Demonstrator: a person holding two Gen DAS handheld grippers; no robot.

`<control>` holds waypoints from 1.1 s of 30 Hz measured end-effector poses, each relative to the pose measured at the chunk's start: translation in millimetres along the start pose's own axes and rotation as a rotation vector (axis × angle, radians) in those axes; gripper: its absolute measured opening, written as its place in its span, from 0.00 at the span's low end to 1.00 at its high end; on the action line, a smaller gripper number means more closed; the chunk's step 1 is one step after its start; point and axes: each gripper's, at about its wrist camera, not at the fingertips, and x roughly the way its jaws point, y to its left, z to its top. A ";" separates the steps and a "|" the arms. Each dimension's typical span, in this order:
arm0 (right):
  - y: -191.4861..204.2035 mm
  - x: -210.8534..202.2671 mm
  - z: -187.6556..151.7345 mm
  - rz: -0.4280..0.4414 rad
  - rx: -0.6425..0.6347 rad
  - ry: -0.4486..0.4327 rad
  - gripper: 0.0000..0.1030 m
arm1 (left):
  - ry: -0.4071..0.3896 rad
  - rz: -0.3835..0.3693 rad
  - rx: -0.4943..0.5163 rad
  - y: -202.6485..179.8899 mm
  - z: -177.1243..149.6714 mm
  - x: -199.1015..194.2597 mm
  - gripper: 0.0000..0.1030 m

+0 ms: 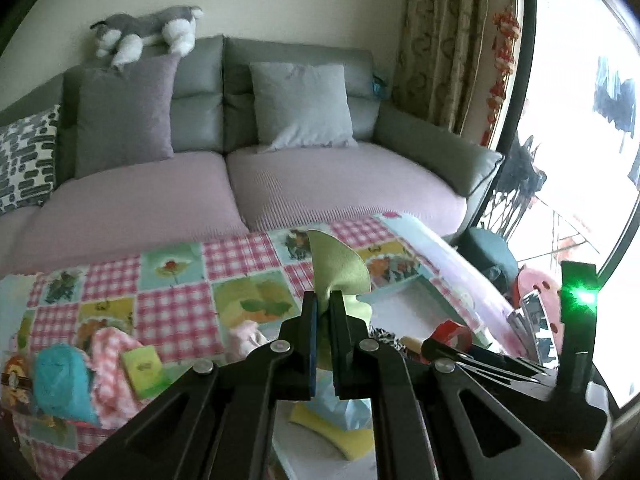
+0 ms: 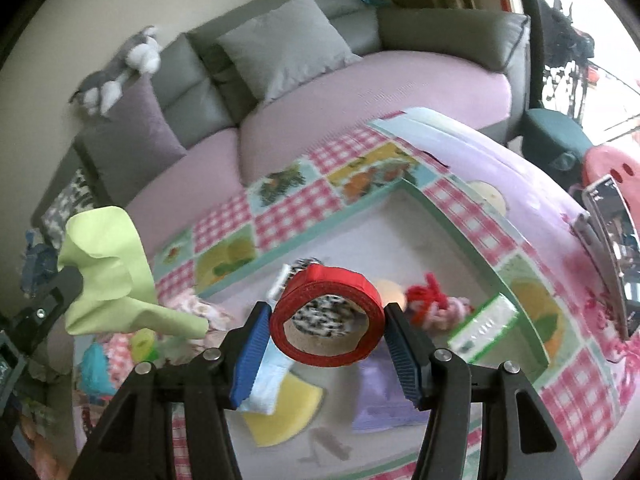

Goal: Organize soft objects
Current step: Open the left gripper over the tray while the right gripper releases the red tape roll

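My left gripper (image 1: 324,300) is shut on a light green cloth (image 1: 336,268), which stands up above its fingertips. The same green cloth (image 2: 108,272) hangs at the left of the right wrist view. My right gripper (image 2: 326,320) is shut on a red tape roll (image 2: 326,280), gripped across its sides by the blue pads (image 2: 252,352). Both grippers hover over a teal-rimmed box (image 2: 304,240) with a white floor. In it lie a yellow sponge (image 2: 296,408), a purple cloth (image 2: 384,396), a red yarn doll (image 2: 428,296), a green-white packet (image 2: 484,328) and a zebra-patterned piece (image 2: 304,266).
A checkered tablecloth (image 1: 180,280) covers the table. At its left lie a blue fuzzy item (image 1: 64,376), a pink checked cloth (image 1: 112,360) and a yellow-green sponge (image 1: 142,368). Behind stands a sofa (image 1: 280,184) with cushions and a plush dog (image 1: 148,32). A bright window (image 1: 580,160) is to the right.
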 end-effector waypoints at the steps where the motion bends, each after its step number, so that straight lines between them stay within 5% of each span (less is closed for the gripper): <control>1: -1.5 3.4 -0.6 -0.002 0.000 0.011 0.59 | 0.018 -0.001 -0.001 0.1 -2.7 6.7 0.05; 10: -7.5 31.3 -10.2 -0.043 -0.003 0.110 0.59 | 0.206 0.018 -0.051 11.8 -35.9 73.4 0.06; 18: -7.4 35.5 -11.3 -0.066 -0.009 0.124 0.59 | 0.297 0.036 -0.075 17.4 -50.0 90.5 0.10; 20: -7.7 35.3 -11.1 -0.073 -0.008 0.124 0.60 | 0.294 0.041 -0.081 19.5 -49.2 86.2 0.18; 22: -7.5 34.1 -10.8 -0.076 -0.009 0.122 0.61 | 0.295 0.044 -0.090 21.5 -47.5 82.3 0.38; 26: -5.6 29.5 -9.3 -0.089 -0.018 0.110 0.69 | 0.292 0.064 -0.099 25.6 -42.6 72.2 0.41; 30: 1.7 20.3 -7.4 -0.102 -0.047 0.084 0.76 | 0.276 0.111 -0.109 32.9 -37.1 61.4 0.61; 33: 7.5 15.8 -6.9 -0.105 -0.072 0.067 0.82 | 0.271 0.147 -0.116 41.5 -35.6 55.0 0.66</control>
